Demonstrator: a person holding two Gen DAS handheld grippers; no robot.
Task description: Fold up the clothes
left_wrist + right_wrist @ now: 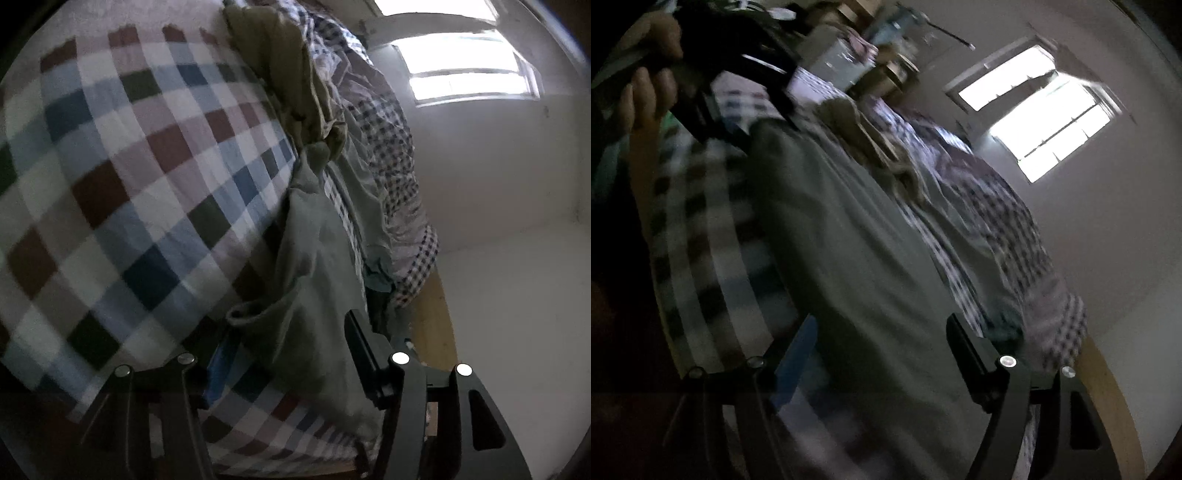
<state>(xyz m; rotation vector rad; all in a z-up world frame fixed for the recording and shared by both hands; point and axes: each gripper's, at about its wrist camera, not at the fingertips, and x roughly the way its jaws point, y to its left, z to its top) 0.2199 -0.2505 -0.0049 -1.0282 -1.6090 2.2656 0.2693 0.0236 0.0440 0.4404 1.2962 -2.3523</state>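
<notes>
A grey-green garment (pixel 314 266) lies stretched along the checked bed cover (pixel 129 166). In the left wrist view its near end rests between the fingers of my left gripper (pixel 288 354), which stands open, pads off the cloth. In the blurred right wrist view the same garment (pixel 849 240) spreads wide over the bed. My right gripper (pixel 882 350) is open just above its near end, nothing pinched. At the top left of that view a hand (pixel 646 88) holds the left gripper (pixel 768 118) at the garment's far corner.
An olive garment (pixel 288 74) lies crumpled beyond the grey one. A small-checked quilt (pixel 388 155) is bunched along the bed's right side by the wooden bed edge (pixel 432 325). A bright window (pixel 461 66) sits in the white wall. Boxes (pixel 842 59) stand past the bed.
</notes>
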